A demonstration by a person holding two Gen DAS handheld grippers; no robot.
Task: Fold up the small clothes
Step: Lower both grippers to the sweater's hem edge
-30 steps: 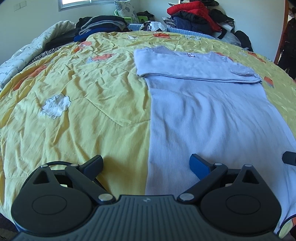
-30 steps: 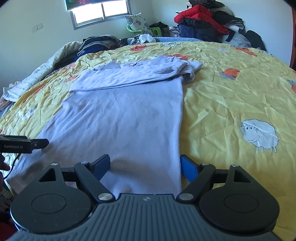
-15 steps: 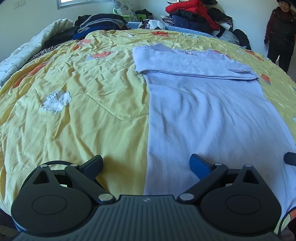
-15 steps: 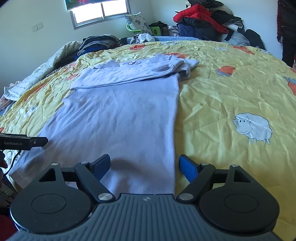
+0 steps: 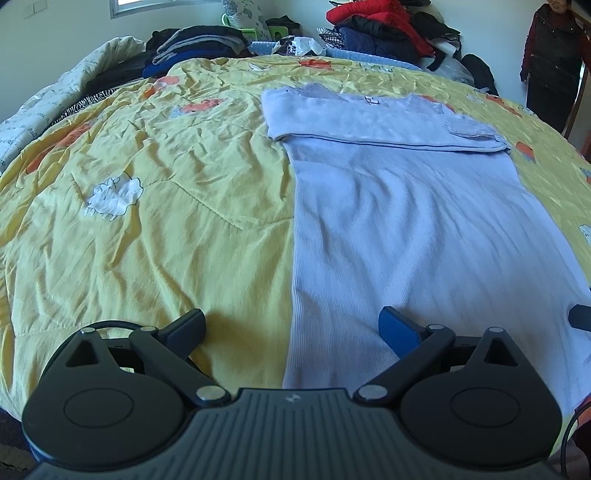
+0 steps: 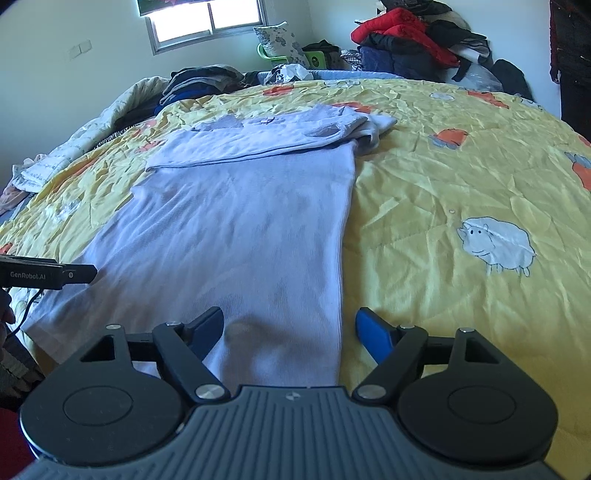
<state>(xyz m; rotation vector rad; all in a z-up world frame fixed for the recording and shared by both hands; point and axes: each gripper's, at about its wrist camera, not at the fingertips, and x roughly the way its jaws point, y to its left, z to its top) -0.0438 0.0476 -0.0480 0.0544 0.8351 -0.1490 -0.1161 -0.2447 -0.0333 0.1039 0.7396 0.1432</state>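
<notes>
A pale lilac ribbed top [image 5: 406, 221] lies flat on the yellow quilt [image 5: 147, 206], its sleeves folded across the chest at the far end. My left gripper [image 5: 291, 326] is open over the top's near left hem edge. My right gripper [image 6: 290, 326] is open over the near right hem edge of the same top [image 6: 240, 229]. Neither holds cloth. The left gripper's side shows at the left of the right wrist view [image 6: 44, 275].
The quilt [image 6: 461, 177] covers a large bed. Piles of dark and red clothes [image 5: 380, 26] lie along the far side, with folded dark garments [image 5: 192, 44] at the far left. A person in dark clothes [image 5: 550, 55] stands at the far right. A window [image 6: 207, 22] is behind.
Both grippers have edged a little nearer the top's hem, staying open. A person has come into view at the far right.
</notes>
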